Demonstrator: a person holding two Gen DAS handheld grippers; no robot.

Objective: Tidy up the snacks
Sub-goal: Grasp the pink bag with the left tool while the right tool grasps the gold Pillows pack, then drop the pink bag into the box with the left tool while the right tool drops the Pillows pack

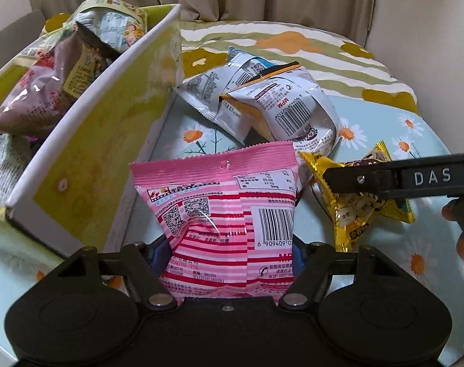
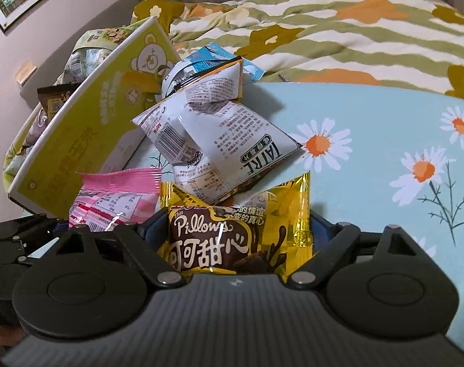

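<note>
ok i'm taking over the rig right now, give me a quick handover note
Left gripper: pink bag between its jaws; whether the pads press yet I cannot tell.
Right gripper: jaws wide, gold bag between them, not visibly pinched.
Things: yellow box stands open to the left, with several bags already inside. Two white bags are piled on the daisy cloth beside it.
Done: some snacks are boxed.
Left: secure both grips, box the pink and gold bags, then the white ones.
</note>
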